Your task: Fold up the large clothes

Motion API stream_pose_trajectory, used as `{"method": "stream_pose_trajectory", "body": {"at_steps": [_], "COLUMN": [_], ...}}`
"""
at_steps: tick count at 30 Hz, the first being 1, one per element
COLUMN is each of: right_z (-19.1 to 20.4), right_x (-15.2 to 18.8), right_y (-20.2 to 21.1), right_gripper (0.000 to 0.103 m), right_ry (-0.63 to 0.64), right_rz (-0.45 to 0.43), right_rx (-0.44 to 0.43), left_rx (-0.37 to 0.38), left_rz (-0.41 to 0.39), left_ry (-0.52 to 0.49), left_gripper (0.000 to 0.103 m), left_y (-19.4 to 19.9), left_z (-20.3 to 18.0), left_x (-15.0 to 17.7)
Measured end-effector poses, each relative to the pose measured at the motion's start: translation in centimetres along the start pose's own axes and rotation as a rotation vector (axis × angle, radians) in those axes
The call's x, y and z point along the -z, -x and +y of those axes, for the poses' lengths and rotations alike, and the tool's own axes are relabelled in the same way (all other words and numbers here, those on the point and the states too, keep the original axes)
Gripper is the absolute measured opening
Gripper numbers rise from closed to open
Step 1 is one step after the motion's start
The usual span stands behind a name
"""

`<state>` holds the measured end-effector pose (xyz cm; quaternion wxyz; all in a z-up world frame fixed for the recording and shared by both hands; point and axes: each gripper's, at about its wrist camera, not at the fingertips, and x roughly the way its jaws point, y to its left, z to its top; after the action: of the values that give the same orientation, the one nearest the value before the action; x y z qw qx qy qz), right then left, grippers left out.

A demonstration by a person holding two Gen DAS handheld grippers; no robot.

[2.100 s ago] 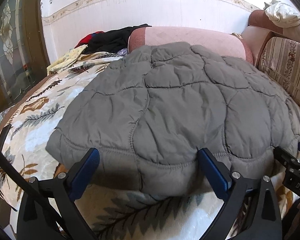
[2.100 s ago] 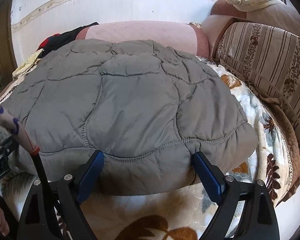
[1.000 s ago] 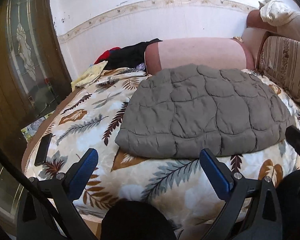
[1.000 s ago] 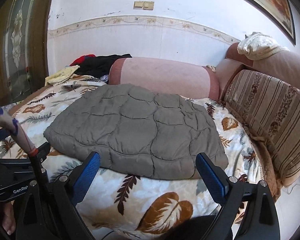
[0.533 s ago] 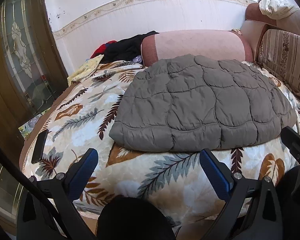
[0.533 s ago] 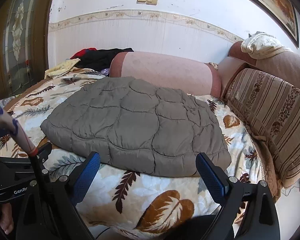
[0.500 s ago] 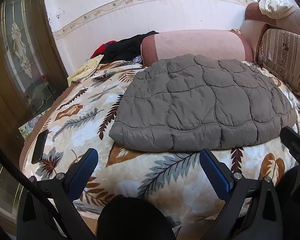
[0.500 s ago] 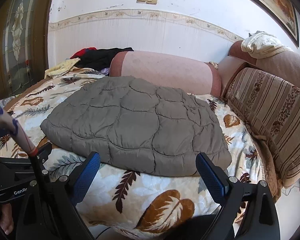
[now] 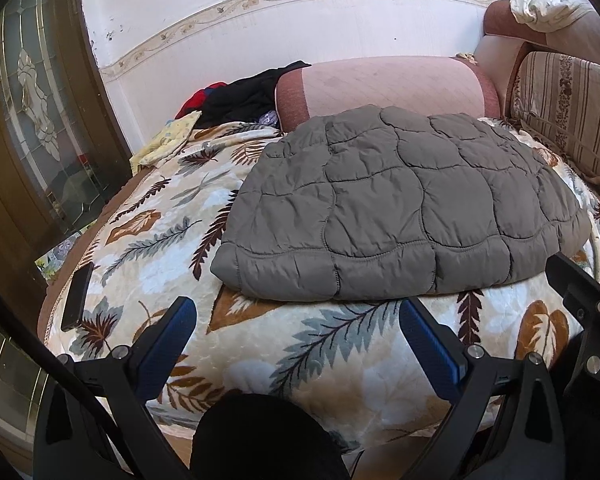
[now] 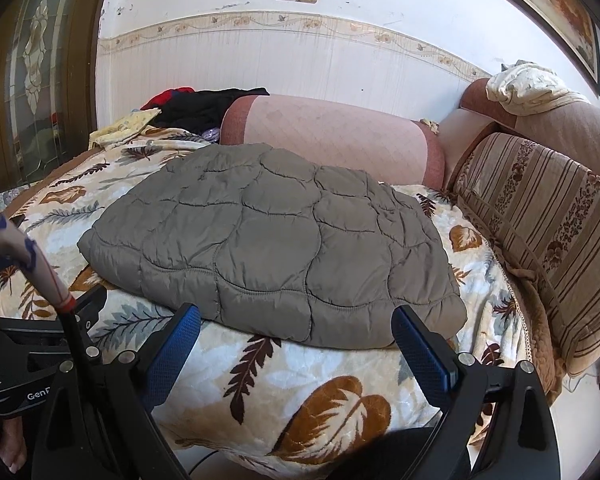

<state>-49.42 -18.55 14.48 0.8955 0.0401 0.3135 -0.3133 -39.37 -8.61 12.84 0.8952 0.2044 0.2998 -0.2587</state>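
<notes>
A grey quilted jacket (image 9: 400,204) lies folded into a flat rectangle on the leaf-patterned bed cover (image 9: 148,236). The right wrist view shows the same grey jacket (image 10: 276,240) from its right side. My left gripper (image 9: 296,316) hangs open just short of the jacket's near edge, with nothing between its blue pads. My right gripper (image 10: 296,320) is open too, its pads level with the jacket's front hem and not touching it. At the right edge of the left wrist view, part of the right gripper's black body (image 9: 588,308) shows.
A pink bolster (image 9: 384,84) lies behind the jacket. Dark and red clothes (image 9: 236,96) and a yellow cloth (image 9: 168,140) are piled at the back left. A striped sofa back (image 10: 540,232) borders the right. A black phone (image 9: 76,296) rests on the bed's left edge.
Both grippers were close against the jacket's front hem, then pulled back and up, away from it. In the last half second they drifted slightly nearer. The jacket has stayed put.
</notes>
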Motion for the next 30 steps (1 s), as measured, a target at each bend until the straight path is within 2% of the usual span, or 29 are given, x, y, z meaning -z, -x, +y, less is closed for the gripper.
{"method": "stream_pose_trajectory", "body": {"at_steps": [22,25,30], "right_z": [-0.2,-0.7,-2.9], "right_x": [0.5,0.3,0.4], "right_y": [-0.9,-1.0,0.2], "right_gripper": [0.099,0.098,0.099], "right_ry": [-0.011,-0.031,-0.084], "right_rz": [0.031,0.037,0.016], "right_rx": [0.003,0.005,0.054], "left_rx": [0.012,0.027,0.049], "left_rz": [0.005,0.004,-0.026], "left_ry": [-0.007,-0.017,-0.054], "left_gripper": [0.101,0.101,0.101], "left_y": [-0.2,-0.5,-0.9], "left_z": [-0.5,-0.9,-2.5], "left_x": [0.2,0.1,-1.5]}}
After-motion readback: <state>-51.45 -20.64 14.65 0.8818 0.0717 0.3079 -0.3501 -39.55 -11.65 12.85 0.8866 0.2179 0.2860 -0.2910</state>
